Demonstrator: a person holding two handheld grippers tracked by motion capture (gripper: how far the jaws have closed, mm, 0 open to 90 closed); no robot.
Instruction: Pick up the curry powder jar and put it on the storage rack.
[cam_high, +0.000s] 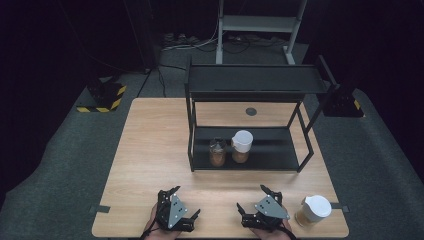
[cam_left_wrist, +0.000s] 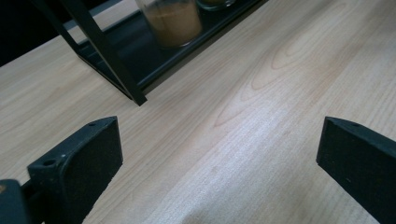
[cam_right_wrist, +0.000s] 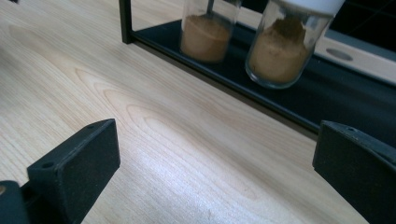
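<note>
Pale wood-grain table (cam_high: 150, 165) with a soft sheen, matt black metal rack (cam_high: 250, 80), clear glossy glass jars (cam_right_wrist: 280, 51).

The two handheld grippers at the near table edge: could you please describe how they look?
Both the left gripper and the right gripper are black, angular two-jaw tools, each topped by a grey three-cornered plate with small dark dots. In the gripper views, each jaw is a blocky black piece with small holes. A thin black cable trails from the left one.

wooden table (cam_high: 150, 150) | black two-tier rack (cam_high: 250, 80) | hazard-striped block on floor (cam_high: 102, 97)
</note>
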